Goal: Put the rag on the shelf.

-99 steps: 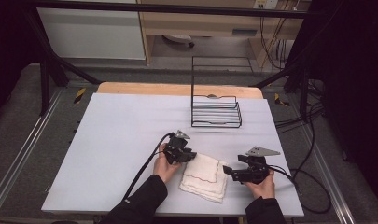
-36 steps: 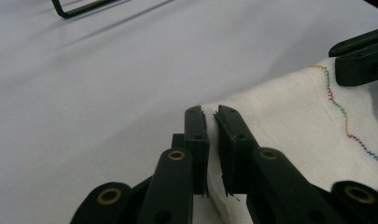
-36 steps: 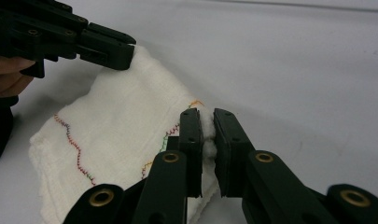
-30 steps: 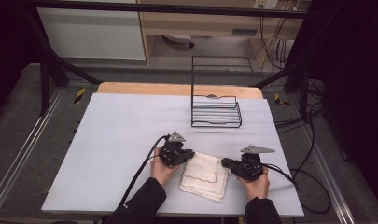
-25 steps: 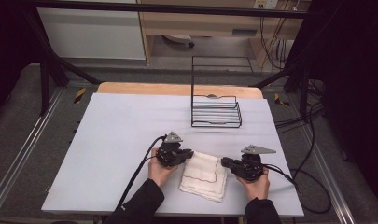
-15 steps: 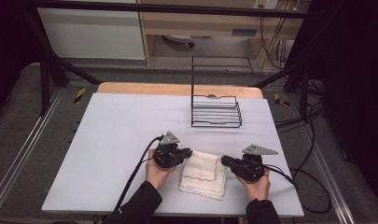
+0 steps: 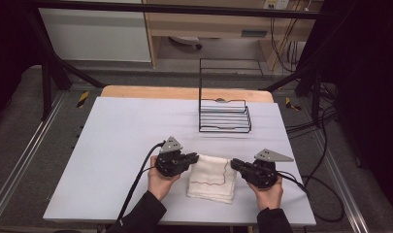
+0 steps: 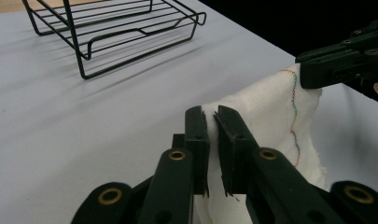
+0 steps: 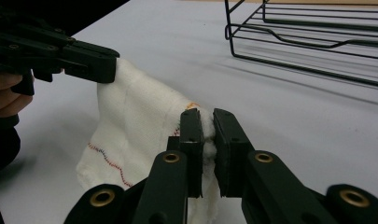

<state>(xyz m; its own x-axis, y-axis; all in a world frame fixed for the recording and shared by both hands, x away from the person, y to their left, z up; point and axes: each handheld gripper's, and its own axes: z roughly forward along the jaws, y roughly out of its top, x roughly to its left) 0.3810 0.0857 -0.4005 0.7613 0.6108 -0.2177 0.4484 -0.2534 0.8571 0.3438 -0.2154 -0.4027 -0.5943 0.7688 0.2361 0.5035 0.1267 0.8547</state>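
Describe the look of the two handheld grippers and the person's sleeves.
Both the left gripper and right gripper are black, with flat two-part jaws, brass-ringed pivot holes and a grey three-cornered plate on top. A black cable trails from each. The sleeves are dark.

A pale worktop (image 7: 111, 145) with a wooden far edge stands on grey floor (image 7: 19, 141). At twelve o'clock, a wooden cabinet (image 7: 208, 24); cables (image 7: 325, 145) trail at three o'clock.
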